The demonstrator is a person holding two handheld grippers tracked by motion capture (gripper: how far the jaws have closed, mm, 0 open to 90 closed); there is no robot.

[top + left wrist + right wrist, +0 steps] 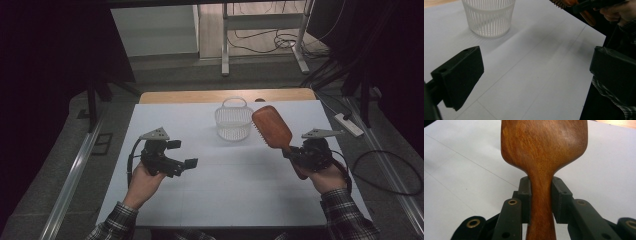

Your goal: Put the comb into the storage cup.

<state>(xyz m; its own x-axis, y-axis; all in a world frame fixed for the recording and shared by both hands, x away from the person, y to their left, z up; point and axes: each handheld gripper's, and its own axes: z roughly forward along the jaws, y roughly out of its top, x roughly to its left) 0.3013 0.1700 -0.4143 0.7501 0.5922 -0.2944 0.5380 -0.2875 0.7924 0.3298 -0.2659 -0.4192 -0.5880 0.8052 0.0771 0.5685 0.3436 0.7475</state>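
My right gripper (290,150) is clenched on the brush (272,127): in the right gripper view its 2 jaws press on either side of the wooden handle (541,202), just below where it widens into the paddle. The paddle rises straight ahead of those jaws, its smooth back toward the camera. In the high view the brush head tilts up and away from the jaws, toward the basket (233,120), with its bristles facing the left side. The handle's end sticks out behind the jaws, past my hand (325,175).

My left gripper (182,155) is released. In the left gripper view its 2 jaws stand wide apart with only bare white table (536,82) between them. The basket (489,16) sits ahead of the left-hand jaw, well clear of it, upright on the table. Farther off, beyond the right-hand jaw, the brush (574,6) shows at the top edge in my other gripper.

The basket stands between the 2 grippers and beyond them, touching neither.
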